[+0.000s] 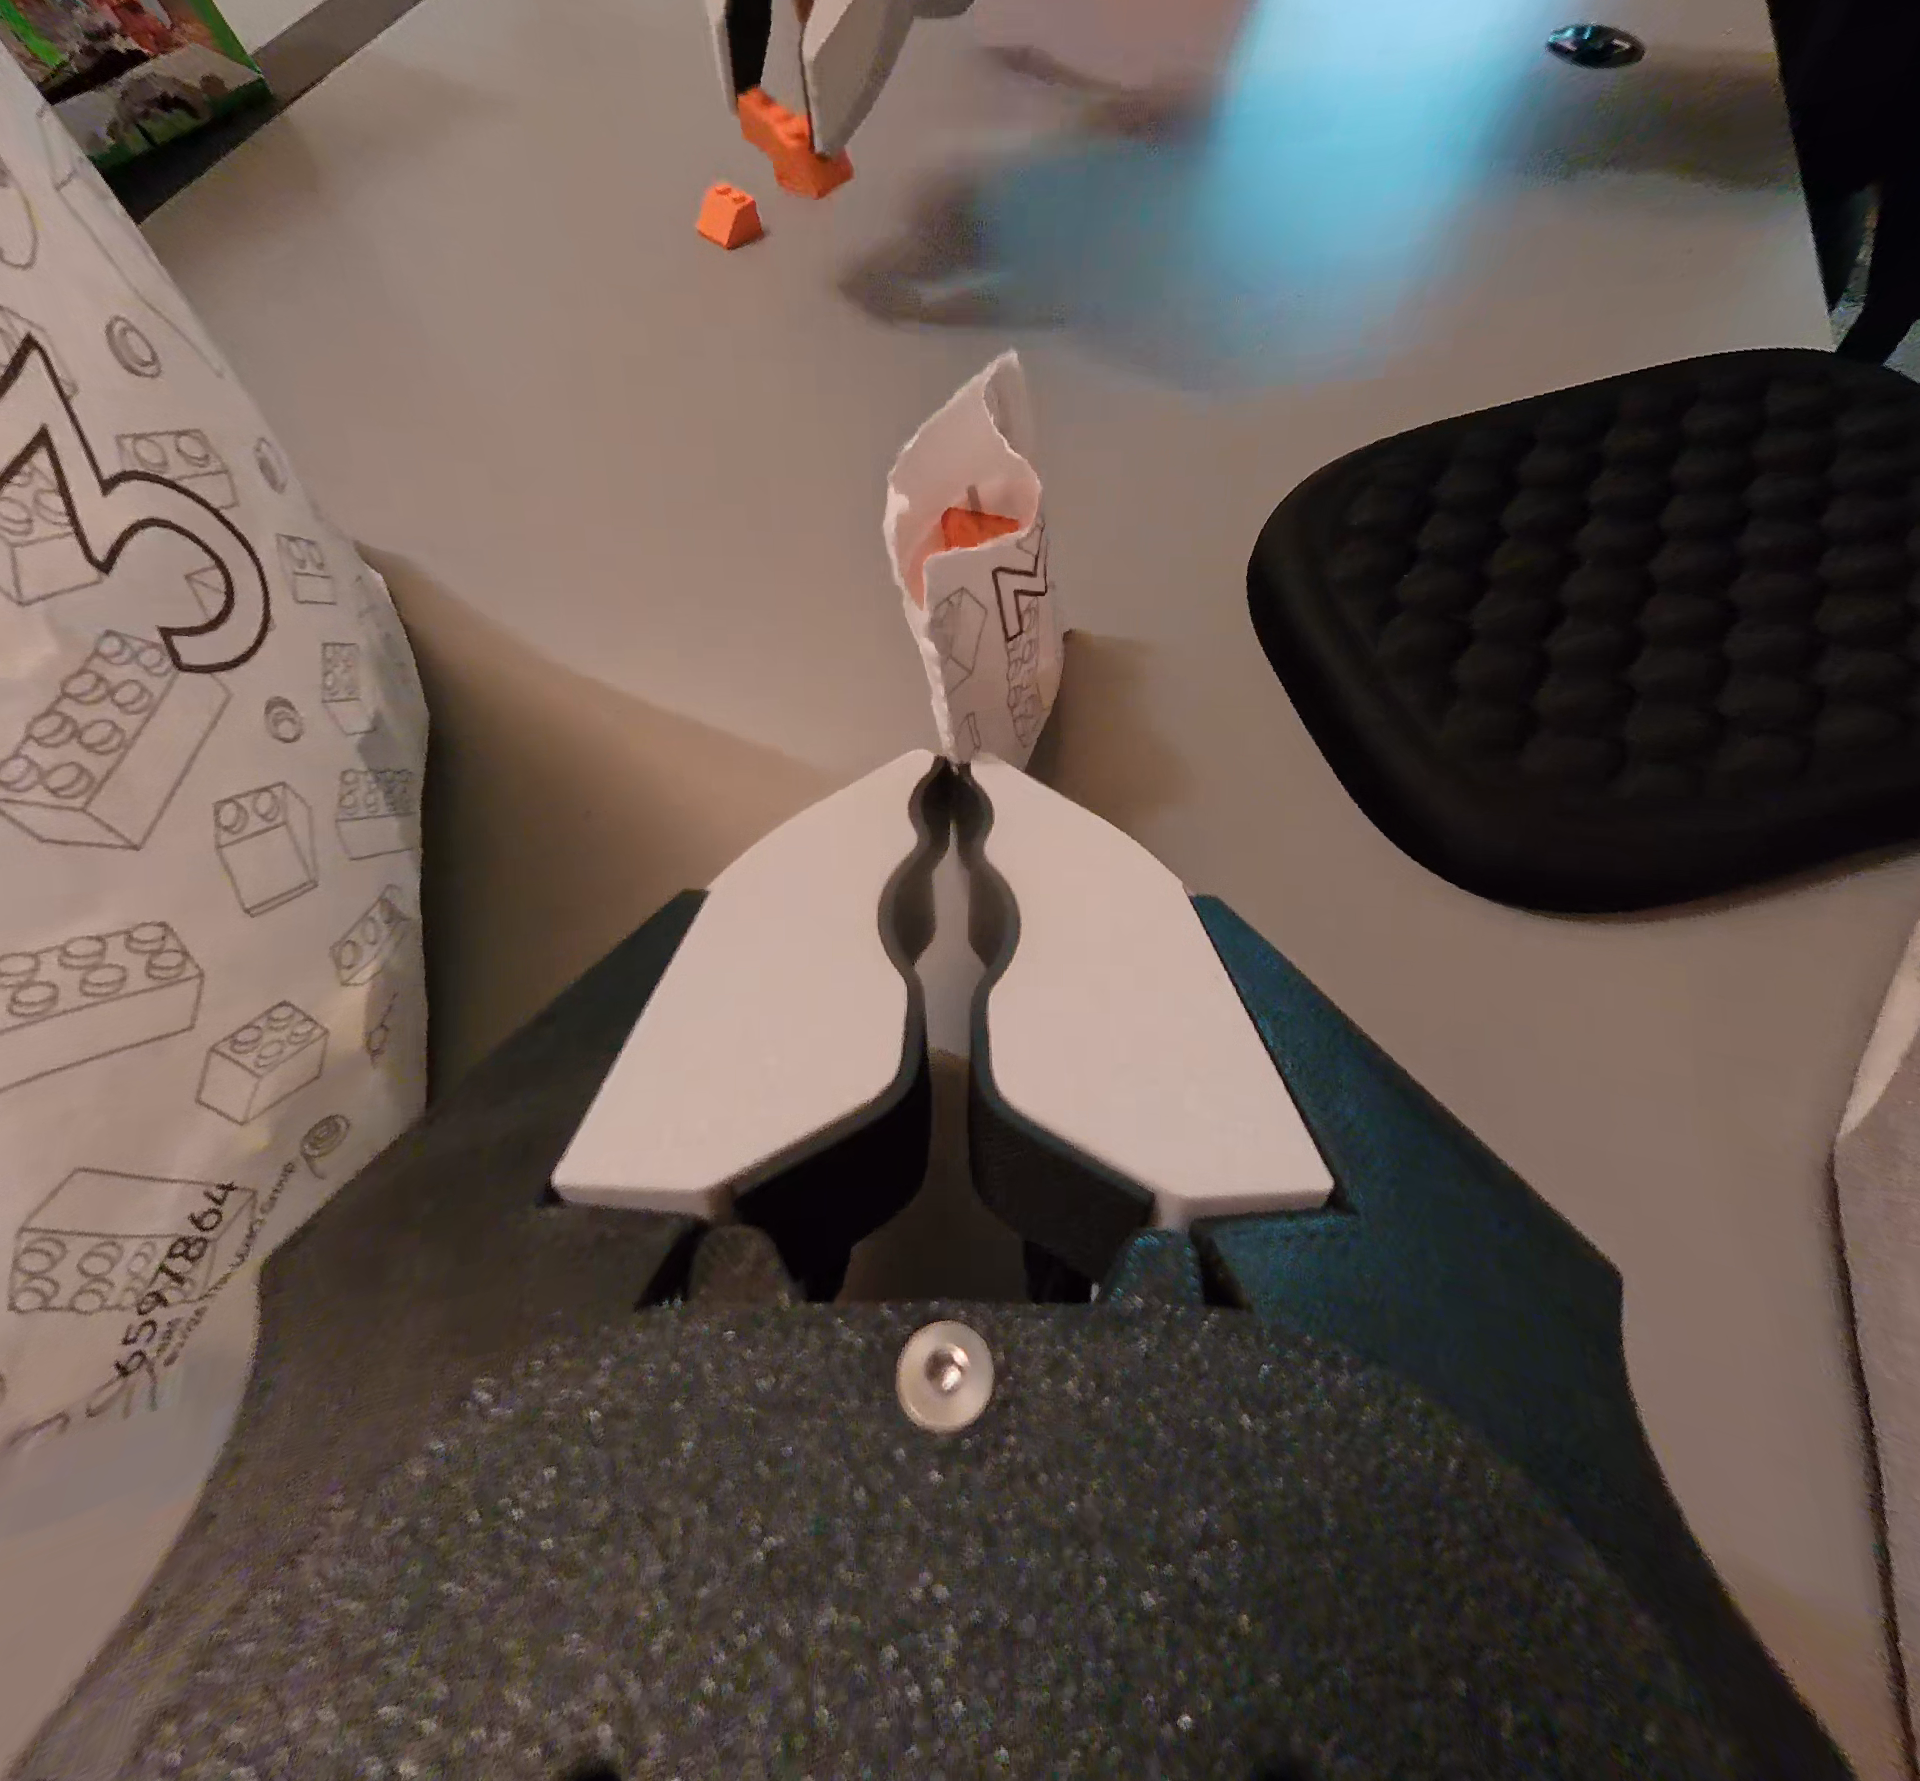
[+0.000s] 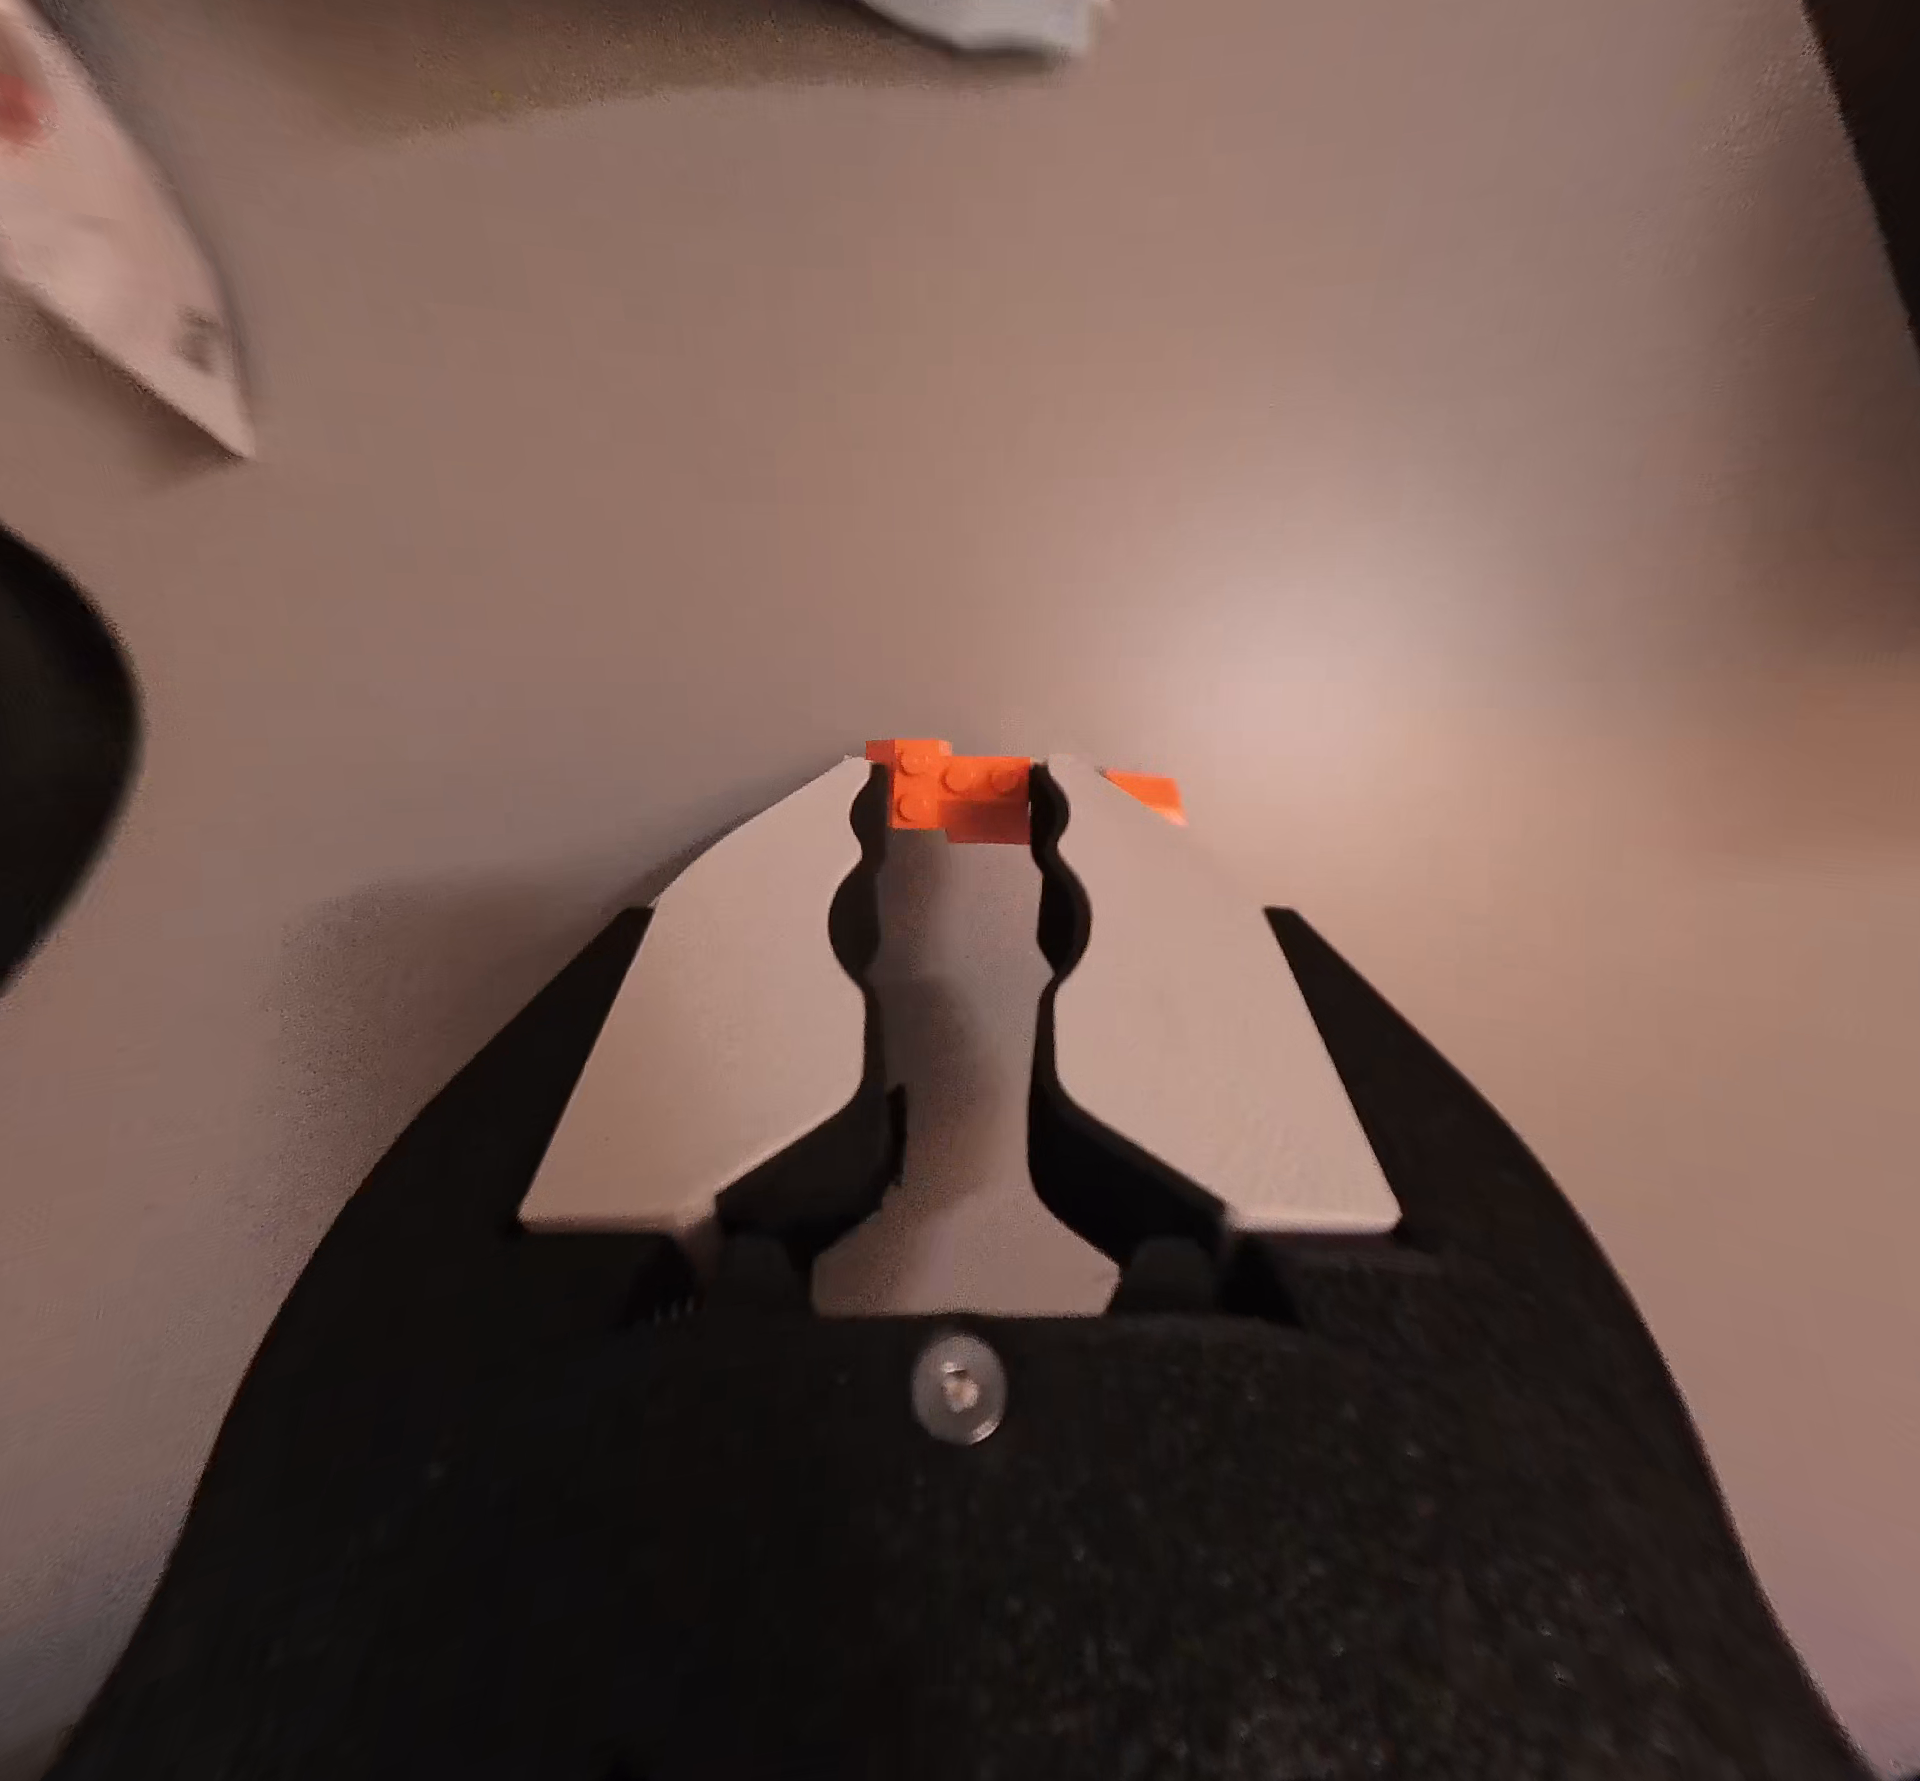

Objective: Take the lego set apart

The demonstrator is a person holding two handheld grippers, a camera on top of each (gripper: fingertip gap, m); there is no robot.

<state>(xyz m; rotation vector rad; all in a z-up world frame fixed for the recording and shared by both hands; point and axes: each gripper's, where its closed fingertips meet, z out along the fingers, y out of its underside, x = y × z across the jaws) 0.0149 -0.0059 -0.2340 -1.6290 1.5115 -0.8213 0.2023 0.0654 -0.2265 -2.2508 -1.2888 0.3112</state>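
In the left wrist view, the left gripper (image 1: 954,773) pinches the bottom corner of a small printed paper bag (image 1: 982,578) with an orange brick inside, held just past the desk (image 1: 582,443) edge. In the right wrist view, the right gripper (image 2: 958,796) clamps joined orange bricks (image 2: 951,794) above the desk, another orange brick (image 2: 1148,792) just beside its fingertip.

A pale grey table (image 1: 582,401) fills nearly all of both views. Its front edge runs just ahead of the left fingers, and beige floor shows below it. To the right of that edge sits a black seat cushion (image 1: 1621,630) with a bumpy, quilted surface. Far ahead on the right, a small black round fitting (image 1: 1594,46) is set in the tabletop, beside dark furniture (image 1: 1829,69) at the border. The light is dim and warm; a soft pinkish glow lies on the table right of the right fingers.
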